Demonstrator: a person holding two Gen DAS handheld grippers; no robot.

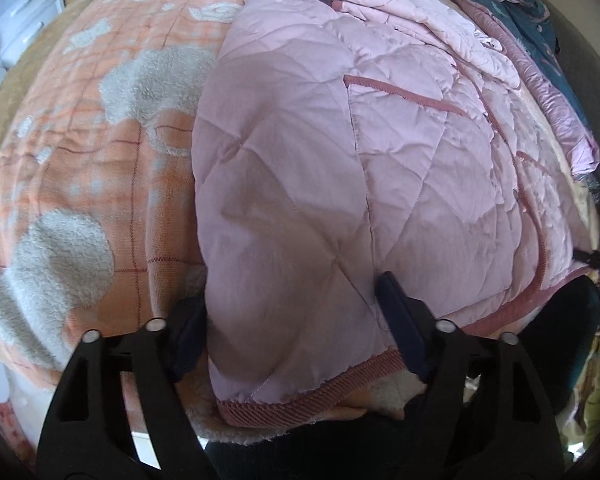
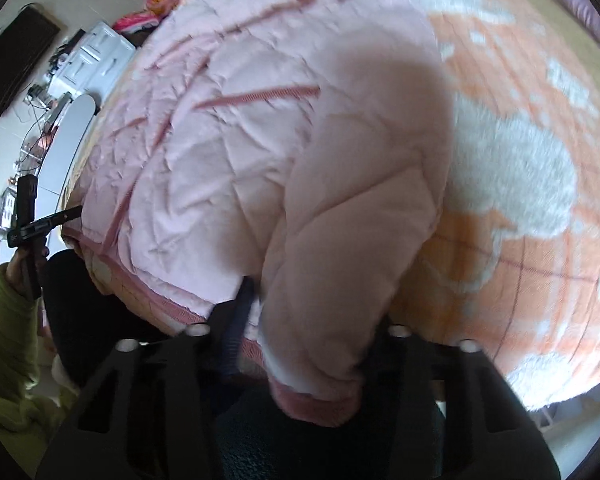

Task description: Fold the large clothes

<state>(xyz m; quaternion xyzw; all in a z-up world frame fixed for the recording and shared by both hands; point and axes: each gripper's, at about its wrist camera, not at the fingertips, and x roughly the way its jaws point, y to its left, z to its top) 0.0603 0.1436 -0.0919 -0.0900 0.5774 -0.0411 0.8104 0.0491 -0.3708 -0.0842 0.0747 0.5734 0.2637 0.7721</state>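
A quilted pink jacket (image 1: 340, 160) with darker pink ribbed trim lies spread on the bed. In the left wrist view my left gripper (image 1: 292, 328) straddles its near hem corner. One fingertip (image 1: 396, 312) presses on top of the fabric, the other (image 1: 188, 336) sits against the jacket's edge, and padding bulges between them. In the right wrist view the jacket's sleeve (image 2: 340, 240) hangs down with its ribbed cuff (image 2: 316, 404) lowest. My right gripper (image 2: 300, 340) is shut on the sleeve just above the cuff. One finger (image 2: 240, 312) shows and the other is hidden behind the sleeve.
An orange and white fleece blanket (image 1: 100, 160) covers the bed under the jacket. More clothes, teal floral and lilac (image 1: 540, 40), are piled at the far right. White drawers (image 2: 96, 56) and a dark screen (image 2: 16, 60) stand beyond the bed. A green sleeve (image 2: 8, 340) shows at the left.
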